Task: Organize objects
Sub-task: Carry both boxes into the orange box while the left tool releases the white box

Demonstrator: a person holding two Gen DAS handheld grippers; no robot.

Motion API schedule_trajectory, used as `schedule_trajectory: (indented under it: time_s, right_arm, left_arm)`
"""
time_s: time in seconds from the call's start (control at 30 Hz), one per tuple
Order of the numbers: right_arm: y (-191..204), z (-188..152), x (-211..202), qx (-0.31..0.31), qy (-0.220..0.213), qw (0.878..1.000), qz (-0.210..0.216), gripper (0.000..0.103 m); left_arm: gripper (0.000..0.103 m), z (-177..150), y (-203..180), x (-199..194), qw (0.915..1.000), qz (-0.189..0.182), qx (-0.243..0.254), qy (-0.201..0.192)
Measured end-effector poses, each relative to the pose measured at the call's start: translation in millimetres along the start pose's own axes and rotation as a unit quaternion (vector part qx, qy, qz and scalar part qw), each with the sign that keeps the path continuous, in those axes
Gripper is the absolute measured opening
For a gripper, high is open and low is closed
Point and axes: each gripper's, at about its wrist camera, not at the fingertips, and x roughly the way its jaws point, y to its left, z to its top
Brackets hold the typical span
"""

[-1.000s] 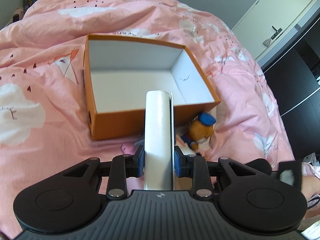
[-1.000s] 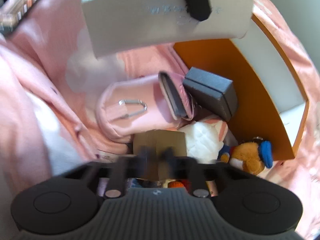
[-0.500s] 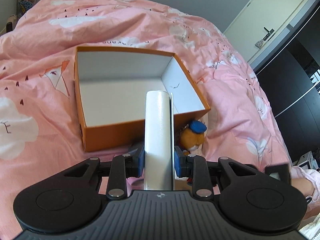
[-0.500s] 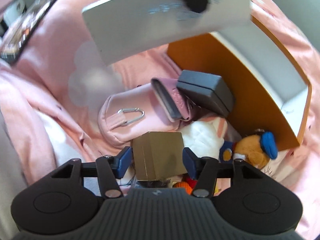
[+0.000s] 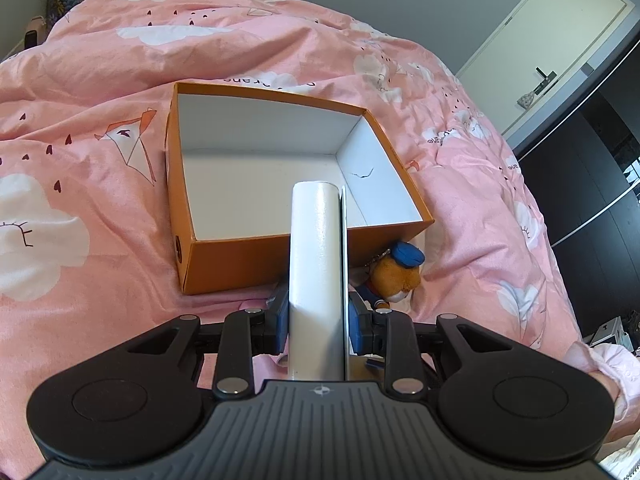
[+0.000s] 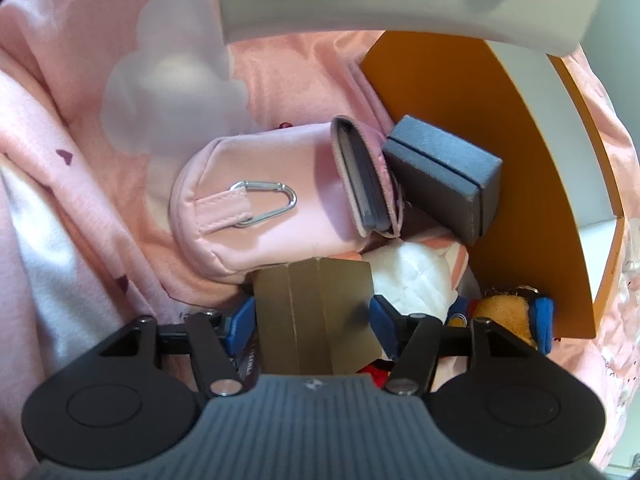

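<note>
My left gripper (image 5: pixel 318 316) is shut on an upright white flat box (image 5: pixel 316 260), held just short of an open orange box (image 5: pixel 224 256) with a bare white inside. That white box (image 6: pixel 400 0) crosses the top of the right wrist view. My right gripper (image 6: pixel 312 320) points steeply down, open, with a small brown cardboard box (image 6: pixel 316 312) between its blue pads. Beyond it lie a pink pouch (image 6: pixel 260 208) with a carabiner, a grey box (image 6: pixel 440 176), a white quilted item (image 6: pixel 416 280) and a bear plush (image 6: pixel 512 316) in a blue cap, all against the orange wall (image 6: pixel 440 120).
Everything rests on a rumpled pink duvet (image 5: pixel 100 200) with cloud prints. The bear plush (image 5: pixel 400 276) sits at the orange box's near right corner. A pale sleeve (image 5: pixel 612 364) shows at the right edge. A door (image 5: pixel 560 40) and dark wardrobe (image 5: pixel 592 200) stand to the right.
The right gripper's jaws went from shut to wide apart, and it sank so the brown cardboard box now sits between its pads. The left gripper still holds the white box.
</note>
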Motion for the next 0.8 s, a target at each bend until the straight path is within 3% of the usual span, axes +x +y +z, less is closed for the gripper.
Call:
schedule_trajectory:
  time_s: [0.13,0.5,0.67,0.8]
  right_arm:
    - [-12.6,-3.6,-17.1,0.015,-0.016,1.0,0.014,0.051]
    - [-101.1,-9.4,-84.8,0.117,-0.1,0.988,0.032,0.05]
    - [-149.0,-1.6,-113.9,0.145,-0.155,0.977,0.014,0.05]
    - [-191.9,10.2,-113.4,0.187,-0.182,0.965,-0.007,0.05]
  left_arm:
    - [0.032,4.9,3.0,0.7,1.0,-0.003,-0.003,-0.005]
    - [0.032,43.1,3.1,2.5,0.999,-0.018,-0.014,-0.038]
    - [0.032,73.3,-2.0,19.3,0.9979,-0.002,-0.009,-0.064]
    - [0.032,95.3,2.0,46.4,0.9971,0.015,-0.016,-0.073]
